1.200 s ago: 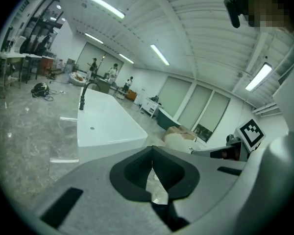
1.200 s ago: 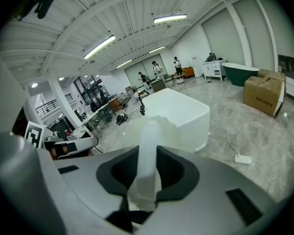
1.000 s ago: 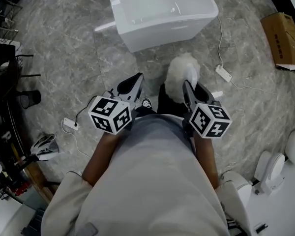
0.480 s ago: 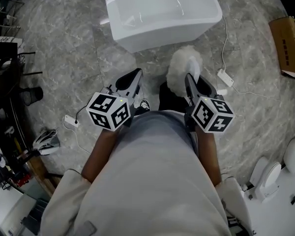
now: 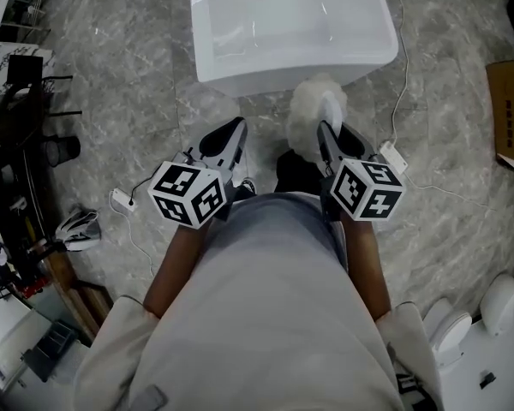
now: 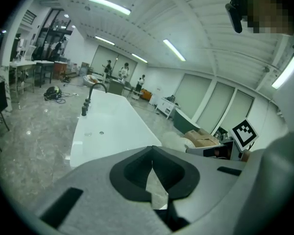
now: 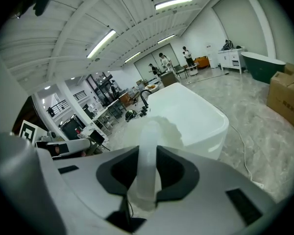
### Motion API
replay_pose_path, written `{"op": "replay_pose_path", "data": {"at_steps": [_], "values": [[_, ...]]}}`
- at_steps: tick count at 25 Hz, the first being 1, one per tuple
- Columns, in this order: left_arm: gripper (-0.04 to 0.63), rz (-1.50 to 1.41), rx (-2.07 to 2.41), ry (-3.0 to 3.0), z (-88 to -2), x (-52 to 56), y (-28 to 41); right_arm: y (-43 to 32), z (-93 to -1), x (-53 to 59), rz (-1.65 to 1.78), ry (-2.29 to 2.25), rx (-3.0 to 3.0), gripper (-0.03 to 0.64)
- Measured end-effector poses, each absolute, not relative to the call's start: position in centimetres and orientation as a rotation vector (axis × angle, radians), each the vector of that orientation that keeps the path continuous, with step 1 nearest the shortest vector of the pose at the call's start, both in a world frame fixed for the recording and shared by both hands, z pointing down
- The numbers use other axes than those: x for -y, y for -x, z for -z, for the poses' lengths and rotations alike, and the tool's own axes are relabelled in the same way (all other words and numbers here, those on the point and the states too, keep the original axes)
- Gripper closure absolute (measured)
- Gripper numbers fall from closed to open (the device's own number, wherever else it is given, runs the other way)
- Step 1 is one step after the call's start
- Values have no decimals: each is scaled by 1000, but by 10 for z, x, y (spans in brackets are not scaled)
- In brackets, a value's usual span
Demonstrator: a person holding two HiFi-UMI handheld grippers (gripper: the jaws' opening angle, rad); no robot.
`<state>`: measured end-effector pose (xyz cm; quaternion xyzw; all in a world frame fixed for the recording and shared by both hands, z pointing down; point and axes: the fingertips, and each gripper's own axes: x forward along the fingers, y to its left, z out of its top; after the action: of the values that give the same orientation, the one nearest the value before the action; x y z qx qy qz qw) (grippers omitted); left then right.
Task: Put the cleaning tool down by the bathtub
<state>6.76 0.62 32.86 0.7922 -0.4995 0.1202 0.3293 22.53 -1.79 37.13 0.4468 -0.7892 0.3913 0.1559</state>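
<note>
The white bathtub (image 5: pixel 291 24) stands on the marble floor just ahead, seen also in the left gripper view (image 6: pixel 108 131) and the right gripper view (image 7: pixel 196 116). My right gripper (image 5: pixel 328 131) is shut on the translucent white handle (image 7: pixel 148 165) of the cleaning tool. Its fluffy white head (image 5: pixel 313 110) hangs over the floor close to the tub's near end, and it also shows in the left gripper view (image 6: pixel 179 142). My left gripper (image 5: pixel 231 135) is held beside it, jaws together at the tips with nothing in them (image 6: pixel 152 163).
A white power strip (image 5: pixel 392 157) with its cable lies on the floor right of the grippers. A small white plug box (image 5: pixel 120 199) lies to the left. A cardboard box (image 5: pixel 510 114) sits at the right edge, black stands (image 5: pixel 51 148) at the left, white fixtures (image 5: pixel 497 306) at lower right.
Both grippers and the person have moved forward toward the bathtub. The tub's near end now lies right by the fluffy head. The right gripper's hold on the handle is unchanged.
</note>
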Motion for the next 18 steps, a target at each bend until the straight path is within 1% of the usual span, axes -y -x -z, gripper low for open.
{"op": "replay_pose_path", "data": {"at_steps": [7,18], "values": [[591,-302,1396,-2007,-329,25,-84,-236,-380,64,-1107,-1143,2302,531],[591,-289,1503,-1892,-336,47,-79,-231,-391,110,-1068,-971,2334,531]]}}
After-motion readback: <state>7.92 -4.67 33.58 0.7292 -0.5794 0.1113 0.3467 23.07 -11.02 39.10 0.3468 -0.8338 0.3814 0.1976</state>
